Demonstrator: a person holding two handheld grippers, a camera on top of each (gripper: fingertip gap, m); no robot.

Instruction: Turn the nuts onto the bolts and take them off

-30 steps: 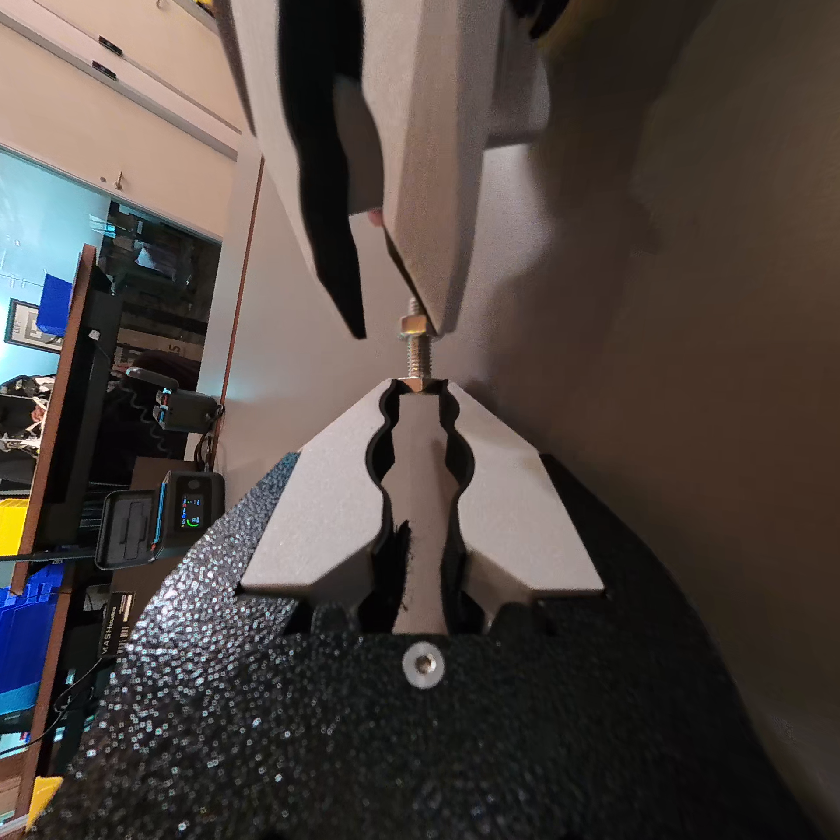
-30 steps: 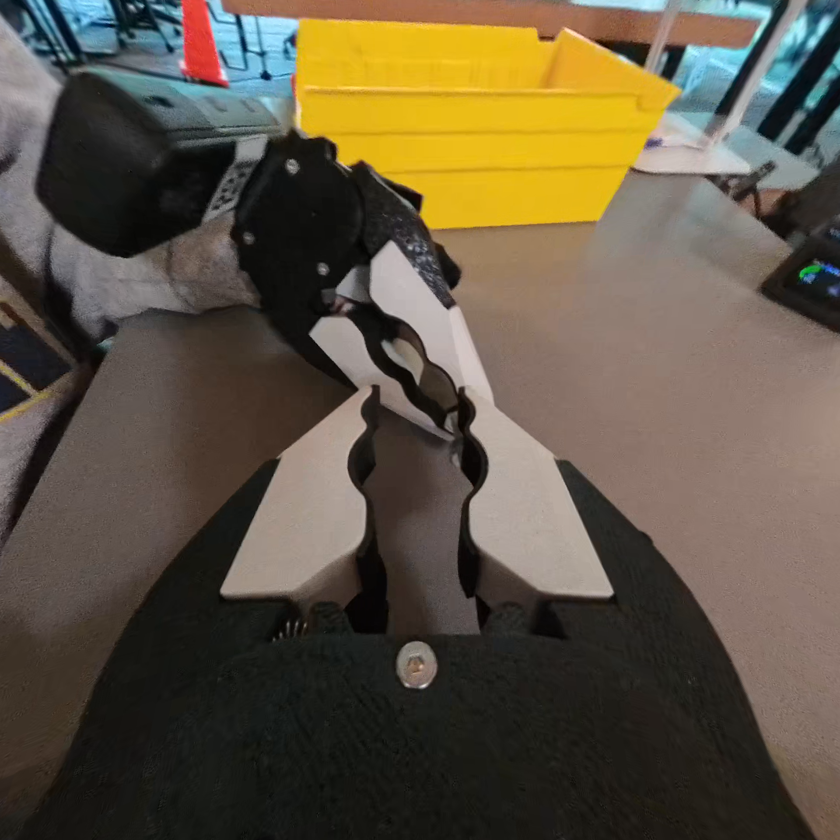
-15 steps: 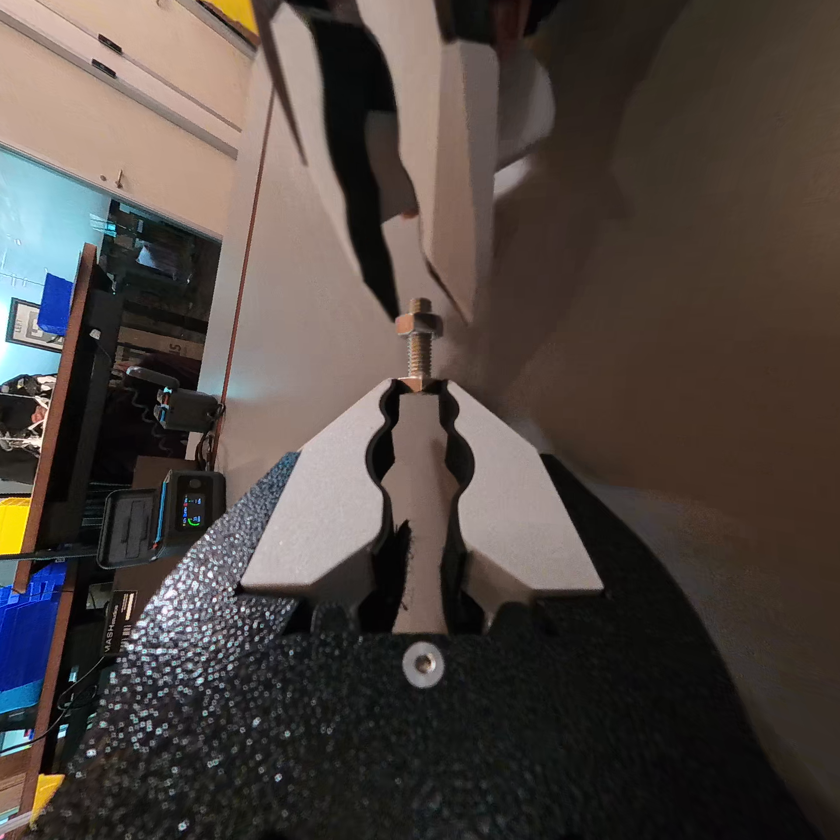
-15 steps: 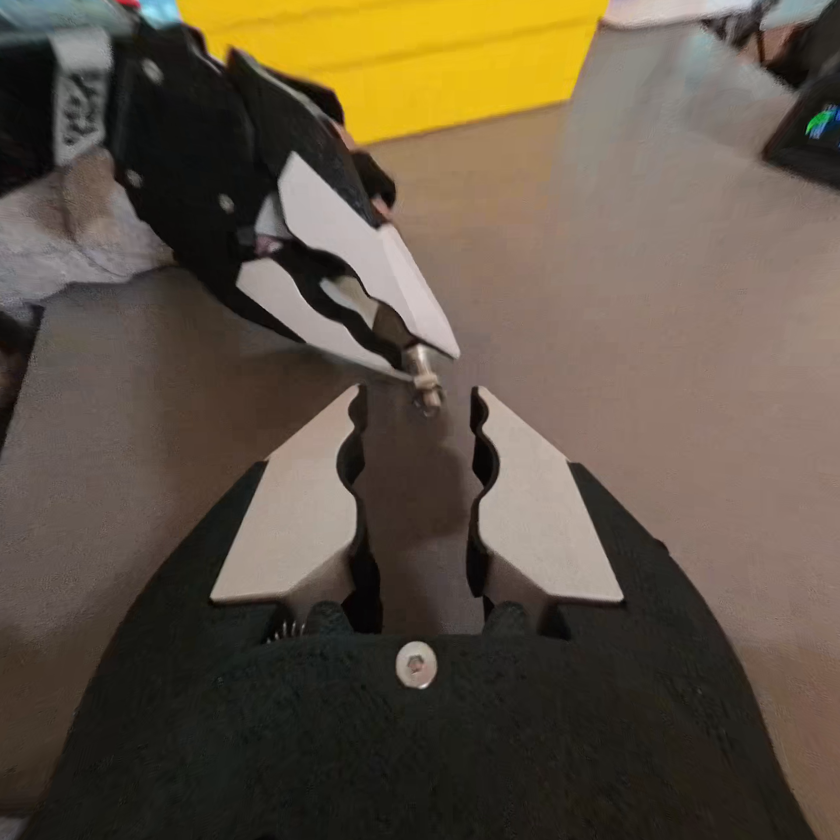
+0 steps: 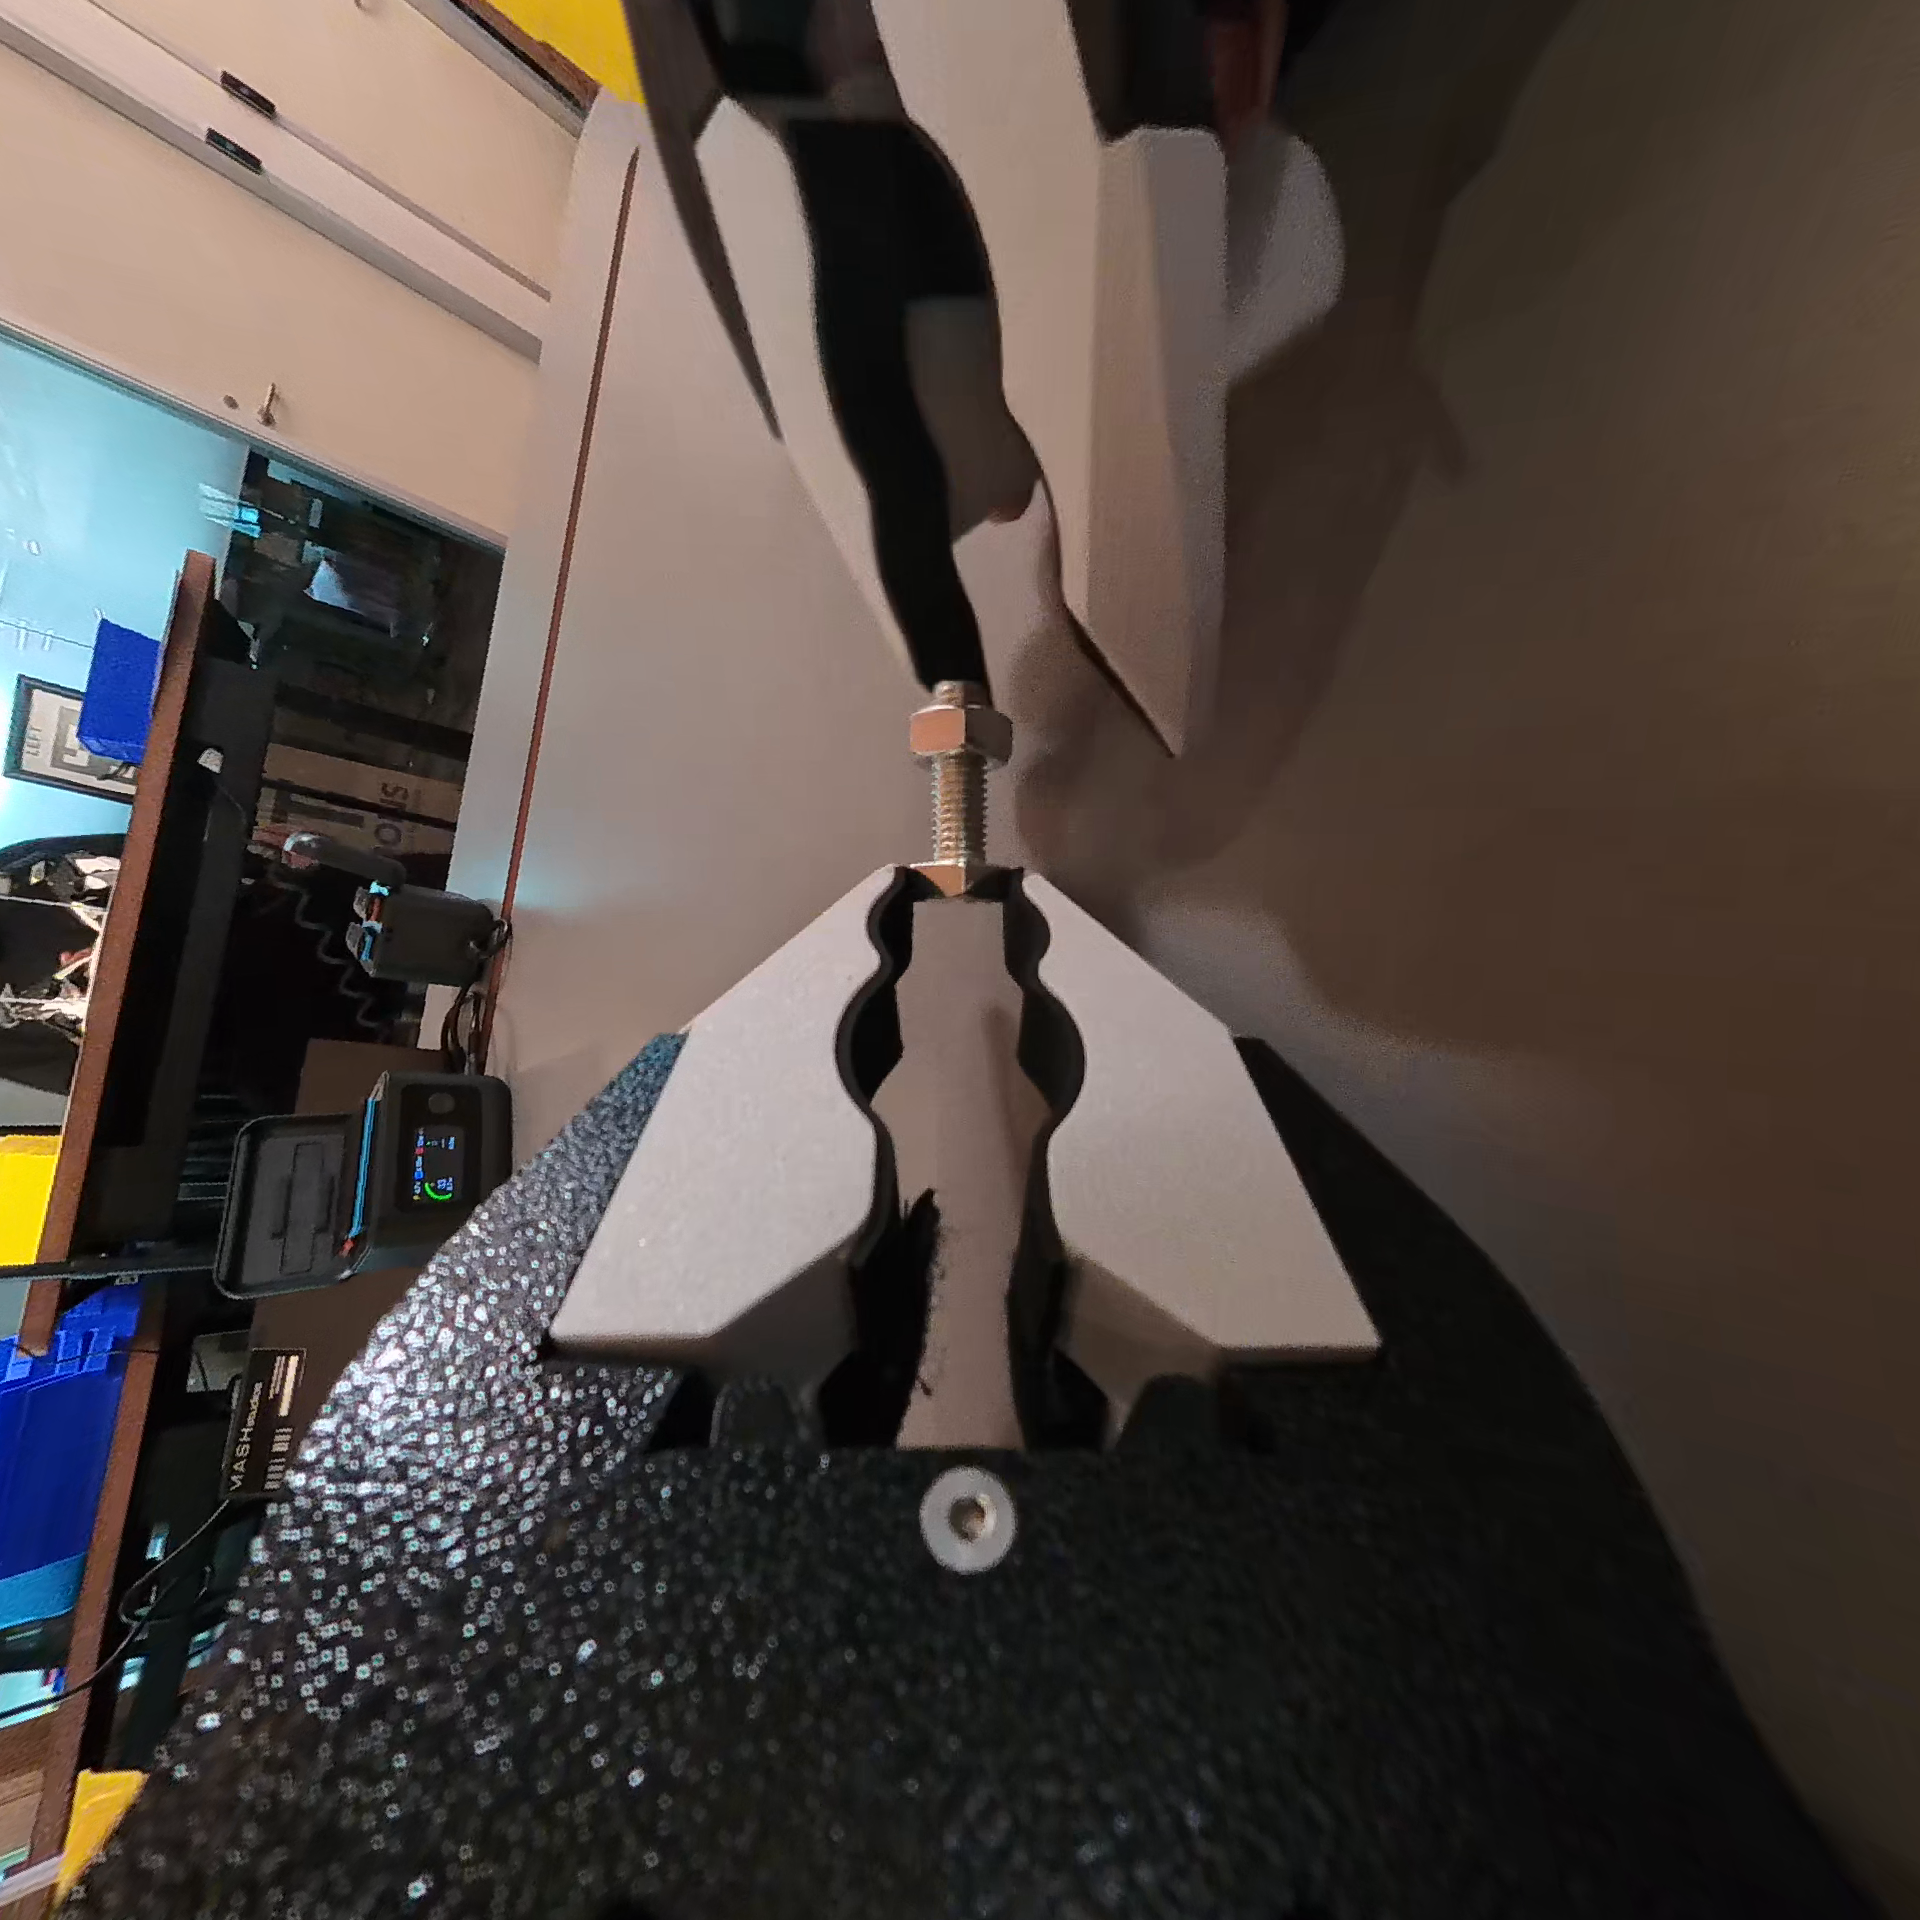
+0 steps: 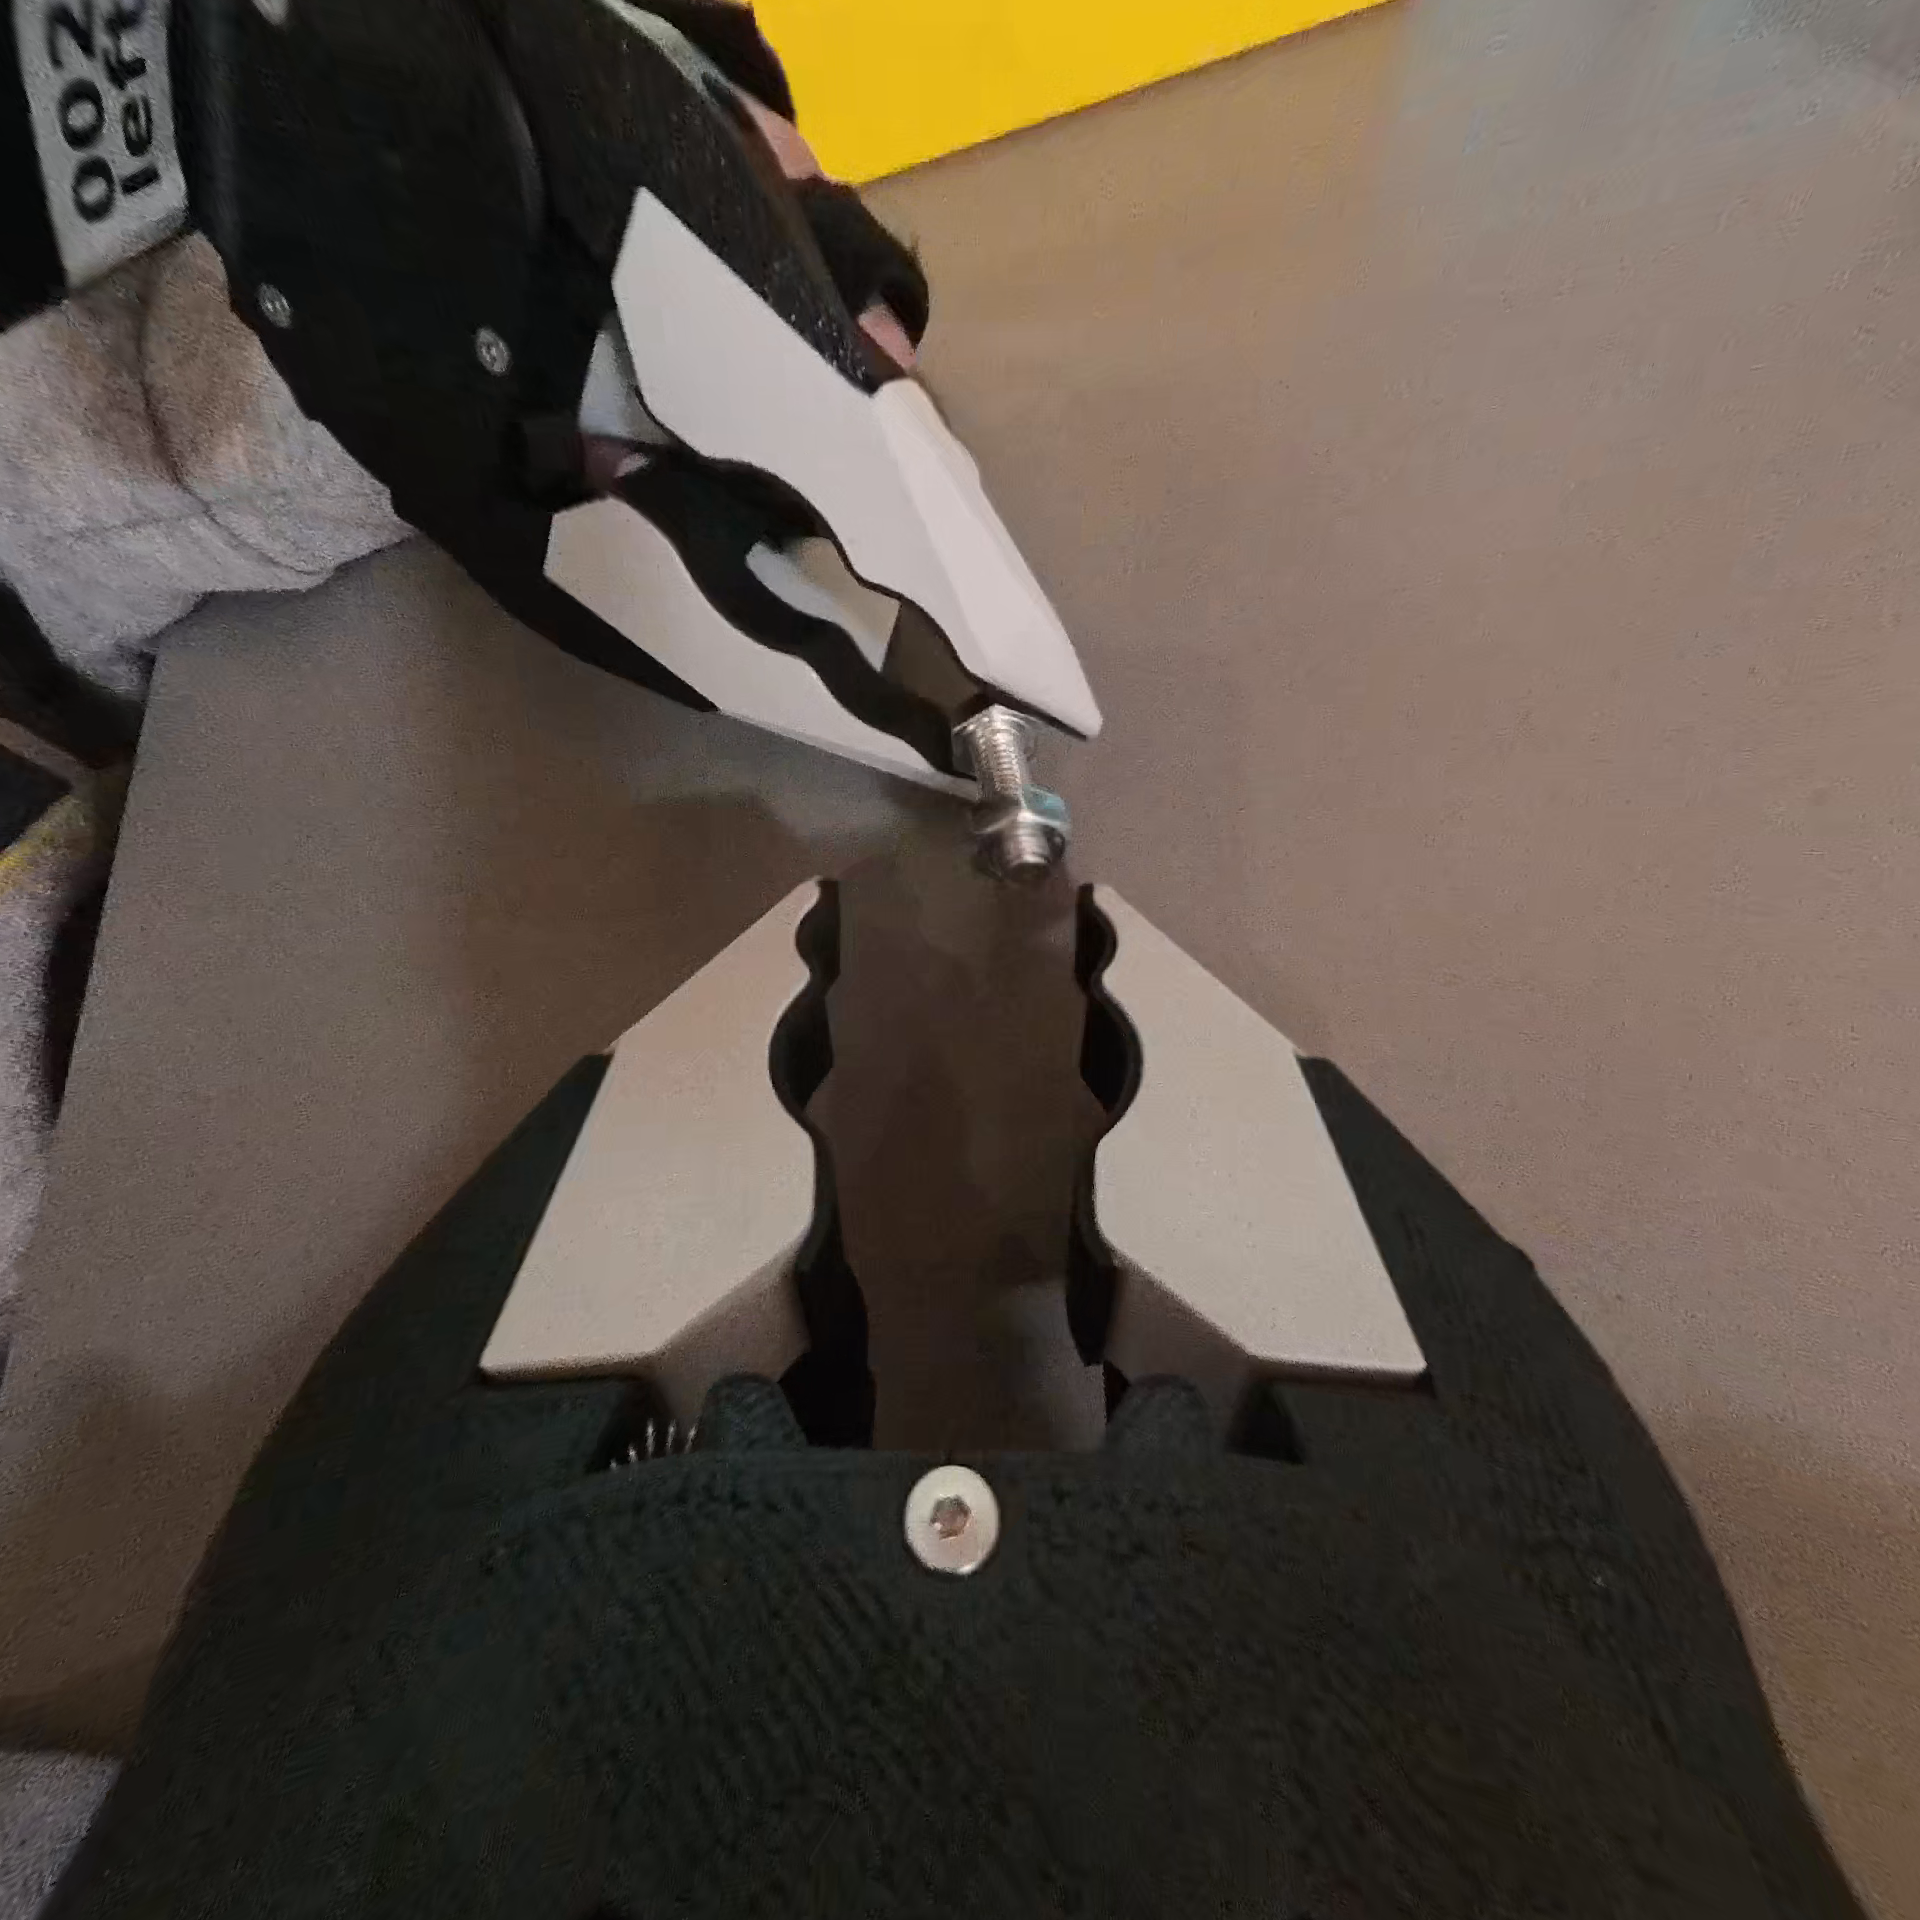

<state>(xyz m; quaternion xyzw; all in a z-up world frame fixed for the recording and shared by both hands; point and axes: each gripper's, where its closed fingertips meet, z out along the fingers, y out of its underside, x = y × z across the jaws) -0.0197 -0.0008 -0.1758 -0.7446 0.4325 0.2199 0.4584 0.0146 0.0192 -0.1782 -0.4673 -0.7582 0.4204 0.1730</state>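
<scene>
My left gripper is shut on the head of a steel bolt, which points away from it. A hex nut sits near the bolt's free end. My right gripper is open and empty, and the nut hangs just beyond its fingertips, slightly right of centre. In the right wrist view the left gripper comes in from the upper left holding the bolt tilted downward. In the left wrist view the right gripper is blurred above the nut.
The grey table lies below both grippers. A yellow bin stands at its far side. A grey cloth is at the left edge. A small black device with a lit screen and blue bins are off to the side. There is about 5 centimetres between the tips of the two grippers.
My right gripper has opened wider and drawn back off the nut. The left gripper still holds the bolt, now nearer in the right wrist view.
</scene>
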